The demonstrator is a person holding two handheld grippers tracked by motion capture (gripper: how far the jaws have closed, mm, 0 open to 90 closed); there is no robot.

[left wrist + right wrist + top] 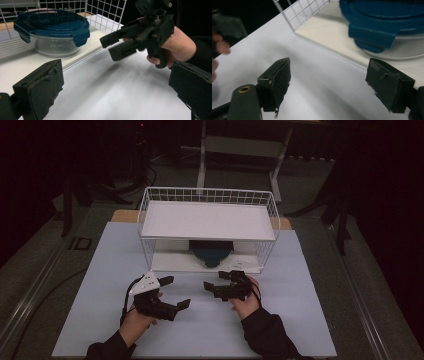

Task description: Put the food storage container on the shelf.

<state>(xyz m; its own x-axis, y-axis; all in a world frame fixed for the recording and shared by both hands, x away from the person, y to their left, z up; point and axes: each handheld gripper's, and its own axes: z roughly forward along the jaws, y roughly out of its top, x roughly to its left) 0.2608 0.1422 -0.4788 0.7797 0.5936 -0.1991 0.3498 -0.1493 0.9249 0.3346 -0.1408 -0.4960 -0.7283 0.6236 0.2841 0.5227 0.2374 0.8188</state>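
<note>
- From the high view, a glass bowl with a blue lid (212, 253) sits on the bottom board of a white wire rack (207, 195), under its top shelf. The rack stands on the desk (300, 320). The left gripper (174, 292) and the right gripper (216, 279) hover over the desk in front of the rack, a little apart from each other. Both have their jaws wide open and hold nothing.
- From the left gripper view, the bowl (53, 35) is close by, just behind the wire side of the rack (105, 12). The bowl part is clear glass, so I think it is heavy, hard and smooth, and it could break if it drops. The blue lid has clip flaps on its sides (81, 37). The right gripper (112, 46) is held by a hand (180, 45), and nothing is between its jaws.
- From the right gripper view, one blue clip flap (372, 37) sticks out near the open jaws. The jaws are apart from the bowl and touch nothing.
- I think the glass side is too slippery and round to pinch. A better place to grab is the lid's edge or a flap, if the lid is clipped on tight. Two grippers, one on each side, would be safer.
</note>
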